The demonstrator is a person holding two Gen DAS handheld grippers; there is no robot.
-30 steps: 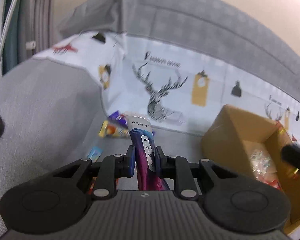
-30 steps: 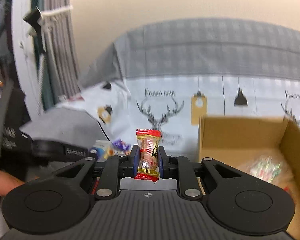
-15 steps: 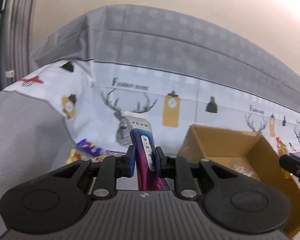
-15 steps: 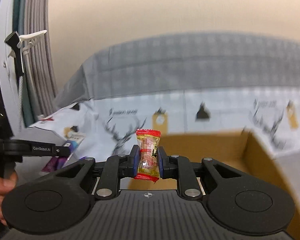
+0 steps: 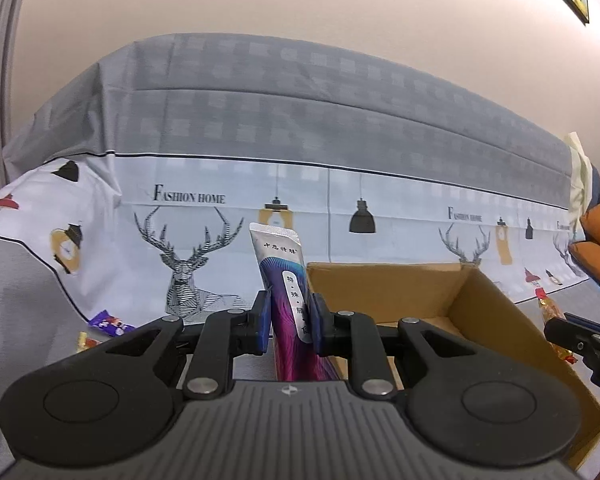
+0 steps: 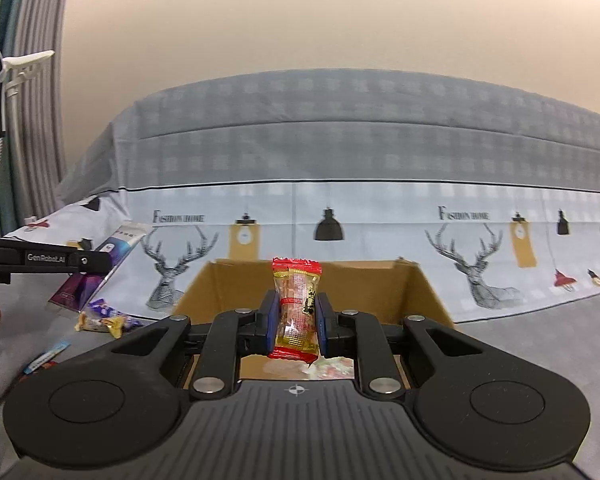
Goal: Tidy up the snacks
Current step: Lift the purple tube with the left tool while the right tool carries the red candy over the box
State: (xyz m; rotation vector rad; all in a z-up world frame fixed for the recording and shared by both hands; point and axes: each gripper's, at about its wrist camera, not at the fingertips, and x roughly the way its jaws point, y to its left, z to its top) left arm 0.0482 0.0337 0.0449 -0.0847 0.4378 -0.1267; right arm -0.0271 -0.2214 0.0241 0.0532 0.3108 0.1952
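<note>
Loose wrapped snacks (image 6: 100, 318) lie on the sofa seat at the left, short of the cardboard box (image 6: 420, 292). The left gripper (image 5: 288, 322) is clenched on a tall purple sachet (image 5: 286, 280), upright, at the box's left wall. The right gripper (image 6: 296, 320) grips a red-and-yellow candy packet (image 6: 296, 308) over the box's near edge. To drop well, I judge each should clear the rim and hang above the open middle before letting go. Readable writing: "FASHION HOME" on the sofa cover (image 5: 188, 198), "GenRobot.AI" on the left gripper's side; the sachet carries Chinese characters.
</note>
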